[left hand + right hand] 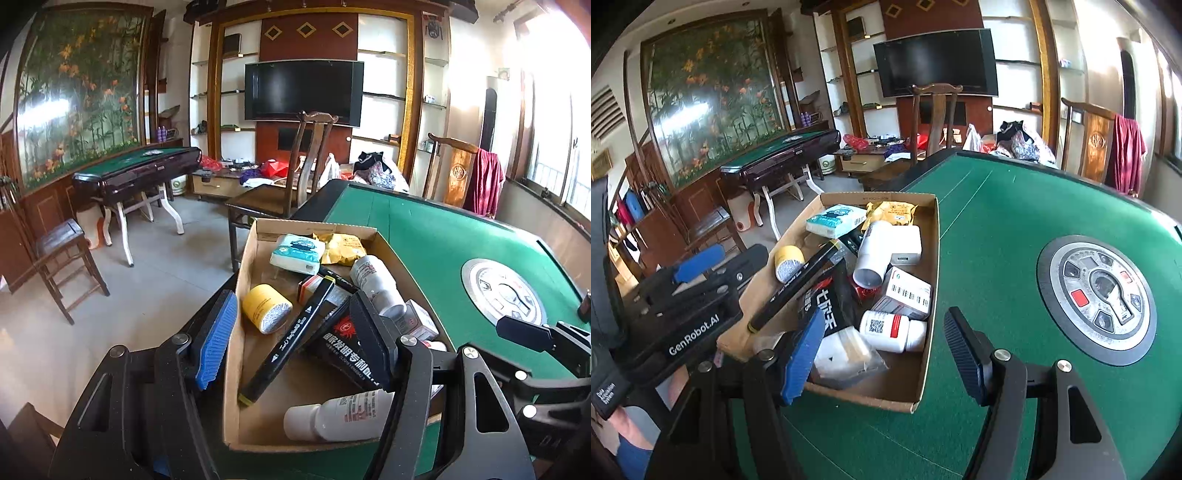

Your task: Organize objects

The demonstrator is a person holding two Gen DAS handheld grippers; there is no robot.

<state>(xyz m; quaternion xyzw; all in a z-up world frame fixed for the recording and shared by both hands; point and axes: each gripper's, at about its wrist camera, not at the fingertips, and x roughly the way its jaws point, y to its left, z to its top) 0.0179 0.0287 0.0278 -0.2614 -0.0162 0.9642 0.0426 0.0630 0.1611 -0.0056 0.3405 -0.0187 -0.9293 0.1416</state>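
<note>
- Your left gripper [295, 339] stands with its jaws apart and empty, straddling the left wall of the cardboard box [236, 295]; the blue finger [216, 339] is outside the box, the black one over its contents.
- The black marker [291, 332] lies tilted in the box between those fingers, touching neither.
- Your right gripper [882, 354] is likewise spread and holds nothing; its blue finger [803, 360] hangs over the box's near end, its black finger over the green table [997, 229].
- A white bottle [894, 330] lies in the box between the right fingers, untouched.
</note>
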